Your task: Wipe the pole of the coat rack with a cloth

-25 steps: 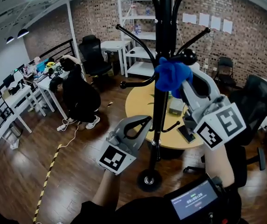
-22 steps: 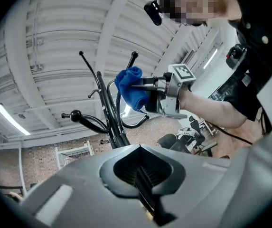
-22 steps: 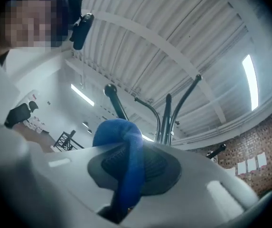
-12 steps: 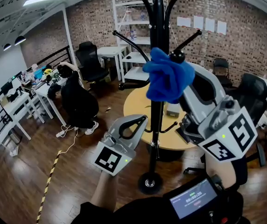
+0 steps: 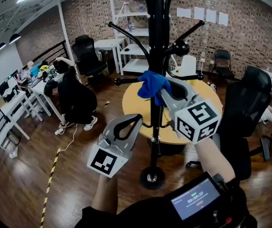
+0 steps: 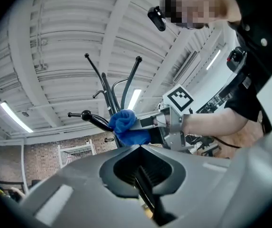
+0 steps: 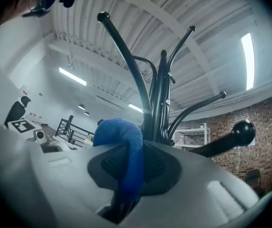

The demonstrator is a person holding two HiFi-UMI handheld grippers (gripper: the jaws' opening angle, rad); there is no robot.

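Against the pole [image 5: 155, 46], the cloth [image 5: 147, 82] sits clamped in the right gripper [image 5: 163, 88].

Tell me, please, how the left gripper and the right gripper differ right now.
The right gripper is shut on the blue cloth, while the left gripper is shut on nothing. The right gripper holds the cloth at the coat rack's pole; the left gripper sits lower, apart from it. Both point toward the pole.

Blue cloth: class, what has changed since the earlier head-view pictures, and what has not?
The right gripper has drawn the blue cloth down the pole, from level with the knobbed hook to below it. It stays shut on the cloth; the left gripper stays shut, empty, beside the pole.
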